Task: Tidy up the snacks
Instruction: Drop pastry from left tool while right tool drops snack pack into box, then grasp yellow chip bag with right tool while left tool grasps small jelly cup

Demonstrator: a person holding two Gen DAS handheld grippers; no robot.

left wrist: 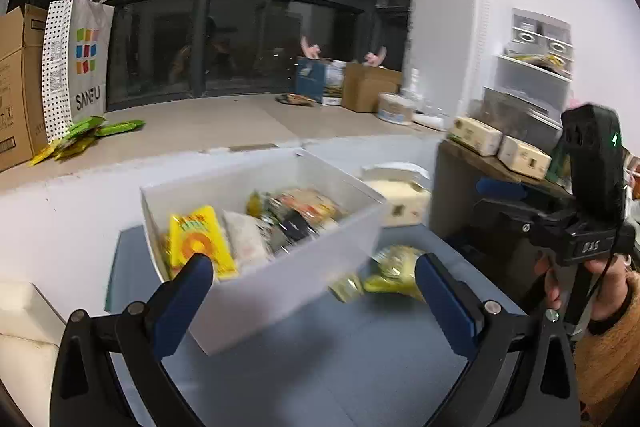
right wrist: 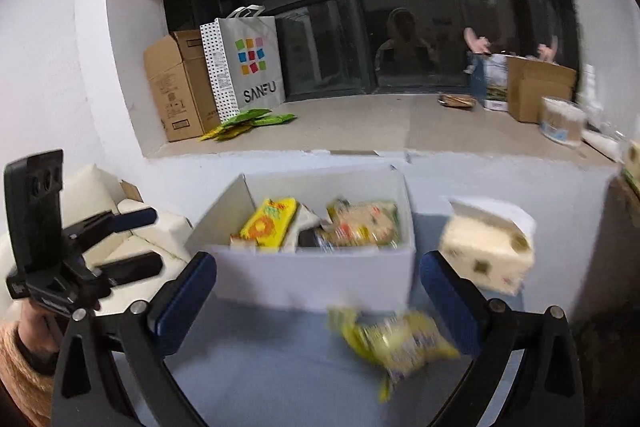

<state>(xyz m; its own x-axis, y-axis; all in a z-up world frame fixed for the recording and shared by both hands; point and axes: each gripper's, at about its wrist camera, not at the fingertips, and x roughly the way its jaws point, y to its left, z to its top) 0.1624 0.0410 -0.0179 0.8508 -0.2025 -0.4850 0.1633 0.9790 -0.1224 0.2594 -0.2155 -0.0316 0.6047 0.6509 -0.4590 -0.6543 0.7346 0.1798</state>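
A white open box (left wrist: 280, 283) (right wrist: 316, 275) stands on a blue-grey table and holds several snack packets, among them a yellow-orange packet (left wrist: 200, 241) (right wrist: 268, 225). A yellow snack bag (left wrist: 394, 269) (right wrist: 400, 343) lies on the table in front of the box, to the right. My left gripper (left wrist: 314, 279) is open and empty, just short of the box. My right gripper (right wrist: 318, 285) is open and empty, above the table with the yellow bag between its fingers' reach. The right gripper also shows at the right of the left wrist view (left wrist: 500, 199), and the left gripper at the left of the right wrist view (right wrist: 136, 243).
A cream tissue pack (right wrist: 486, 251) (left wrist: 400, 195) sits right of the box. Behind is a window ledge with a cardboard box (right wrist: 176, 83), a SANFU paper bag (right wrist: 244, 59), green packets (right wrist: 248, 121) and more boxes (right wrist: 536, 87). A cream sofa (right wrist: 100, 199) is on the left.
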